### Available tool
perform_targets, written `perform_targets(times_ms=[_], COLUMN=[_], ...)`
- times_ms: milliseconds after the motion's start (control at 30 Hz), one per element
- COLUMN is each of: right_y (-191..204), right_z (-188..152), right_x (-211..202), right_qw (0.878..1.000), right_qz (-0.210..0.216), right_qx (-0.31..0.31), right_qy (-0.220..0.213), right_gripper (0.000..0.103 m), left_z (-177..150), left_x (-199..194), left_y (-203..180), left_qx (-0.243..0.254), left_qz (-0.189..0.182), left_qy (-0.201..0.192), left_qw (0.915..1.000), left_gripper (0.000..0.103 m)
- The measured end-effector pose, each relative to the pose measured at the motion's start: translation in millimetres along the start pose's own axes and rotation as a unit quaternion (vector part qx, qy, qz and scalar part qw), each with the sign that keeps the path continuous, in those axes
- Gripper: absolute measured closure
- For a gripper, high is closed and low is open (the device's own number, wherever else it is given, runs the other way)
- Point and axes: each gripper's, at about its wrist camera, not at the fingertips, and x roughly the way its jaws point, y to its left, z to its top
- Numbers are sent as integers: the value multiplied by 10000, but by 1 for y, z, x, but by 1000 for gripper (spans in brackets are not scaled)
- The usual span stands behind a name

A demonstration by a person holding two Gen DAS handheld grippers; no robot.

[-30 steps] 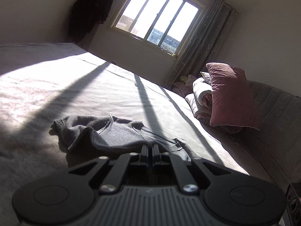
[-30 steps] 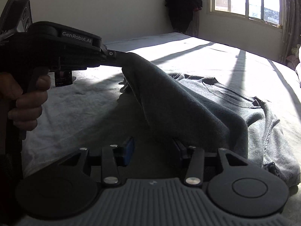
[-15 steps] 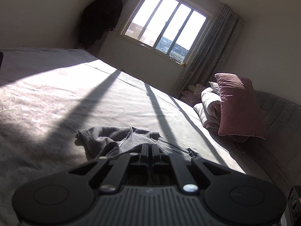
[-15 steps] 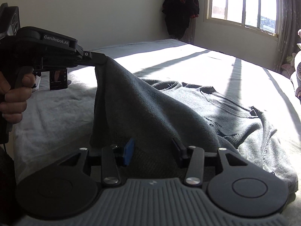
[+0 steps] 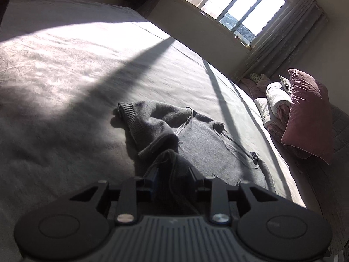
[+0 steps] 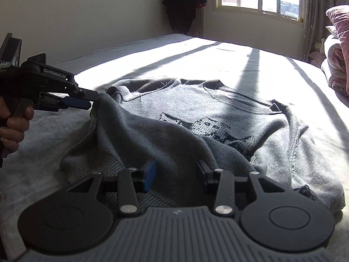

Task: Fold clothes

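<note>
Grey sweater half-lifted on a sunlit bed, both grippers at its near hem

The grey sweater (image 6: 218, 118) lies front-up on the bed (image 6: 196, 59), neckline towards the far side, its knitted chest pattern in view. The left gripper (image 6: 92, 101), held by a hand (image 6: 13, 126) at the left edge, has its 2 fingers parted with a fold of the sweater bunched between them, lifted just off the bed; the left wrist view shows fabric lying between the spread fingers. The right gripper (image 6: 176, 174) stands wide open over the near hem, cloth between its fingers but not pinched. A maroon pillow (image 5: 309, 113) and rolled bedding (image 5: 277, 100) sit far right by the window (image 5: 233, 2)
</note>
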Motion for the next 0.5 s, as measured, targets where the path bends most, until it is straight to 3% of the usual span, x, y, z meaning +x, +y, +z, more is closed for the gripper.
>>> perform_targets(times_ms=[267,433,500], right_y=[-1,-5,-9], right_z=[2,-2,-5], right_x=[-16,-32,-41], right_qw=[9999,9995,9990], right_qz=[23,-86,-193], right_qx=[104,223,369], right_qy=[-116,-225,-177], right_gripper=[57,53,53], left_z=[-27,-52,-60], left_x=[4,1,-3], left_y=[-4,-20,-19], left_qx=[413,1348,1475], left_qz=[-424,-407,-410], left_qy=[926,863,768], left_qw=[9939,9863,9852], left_gripper=[54,55,58])
